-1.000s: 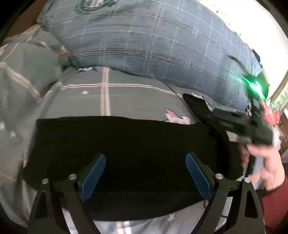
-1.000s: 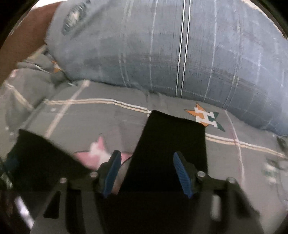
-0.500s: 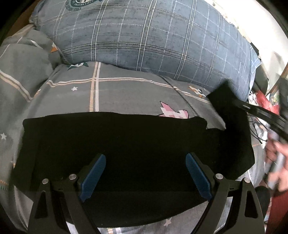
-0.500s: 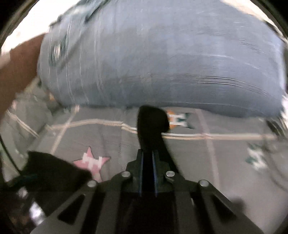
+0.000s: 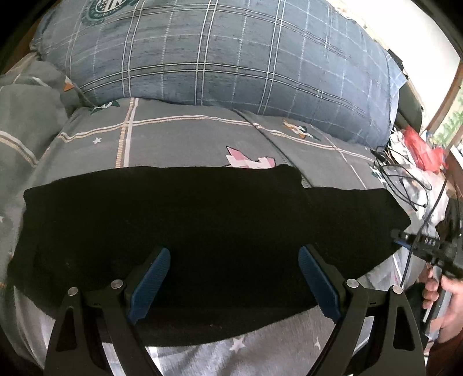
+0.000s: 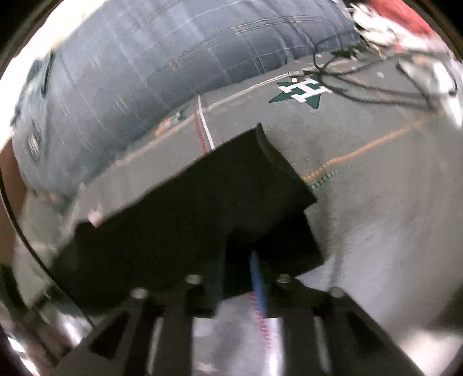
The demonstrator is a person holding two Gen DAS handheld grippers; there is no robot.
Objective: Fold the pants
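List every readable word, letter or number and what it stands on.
"H": white, on the green star on the bedsheet.
Green emblem on the pillow: lettering too small.
White marking on the right hand-held gripper: blurred. Its jaws have just been opening, pants edge between them.

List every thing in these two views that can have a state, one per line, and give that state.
Black pants: lying flat across the bed, partly folded, one layer over another at the right end.
Left tool: open wide above the pants, nothing between its pads.
Right tool: jaws narrow and just been opening, at the pants' edge; grip unclear in the blur.
Plaid pillow: resting at the bed's far side.
Black cables: loose and tangled.
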